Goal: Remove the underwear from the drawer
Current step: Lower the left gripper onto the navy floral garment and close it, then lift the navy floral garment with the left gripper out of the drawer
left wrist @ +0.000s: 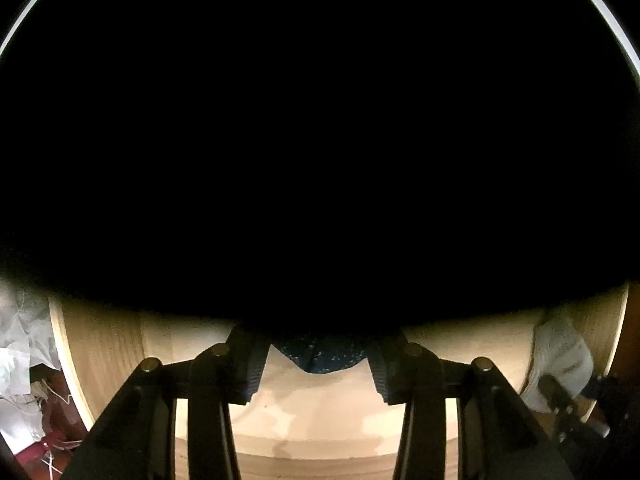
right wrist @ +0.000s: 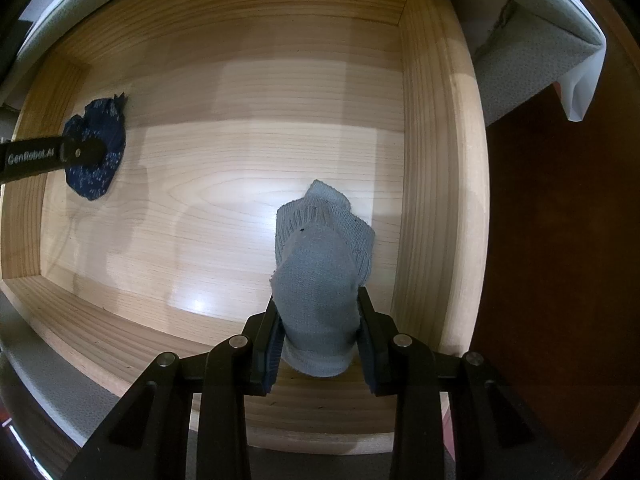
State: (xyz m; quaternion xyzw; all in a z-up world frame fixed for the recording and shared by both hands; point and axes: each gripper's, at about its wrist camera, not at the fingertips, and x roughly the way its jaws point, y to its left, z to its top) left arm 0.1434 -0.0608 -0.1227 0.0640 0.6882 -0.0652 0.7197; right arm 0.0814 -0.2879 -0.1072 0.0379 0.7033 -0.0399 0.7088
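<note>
Pale wood grain lines the floor and four walls of an open drawer (right wrist: 440,160), seen from above in the right wrist view; dark brown flooring lies past its right wall. At the far left of the drawer floor lies a navy speckled garment (right wrist: 98,152), bunched into a rounded heap close to the left wall. The left tongs (right wrist: 86,151) reach in from the left edge directly over this heap, their black arm hiding its middle. In the left wrist view most of the field is black; only a lower strip shows, where the left tongs (left wrist: 318,364) stand moderately apart with a corner of the navy speckled garment (left wrist: 320,356) between the pads; whether the pads press on it cannot be told. Toward the right of the drawer, a grey knitted sock (right wrist: 320,280) hangs from the right tongs (right wrist: 318,344), whose pads clamp its folded upper part on both sides. Its ribbed end hangs toward the drawer floor, near the right wall. In the left wrist view this grey knitted sock (left wrist: 560,360) appears at the right edge.
</note>
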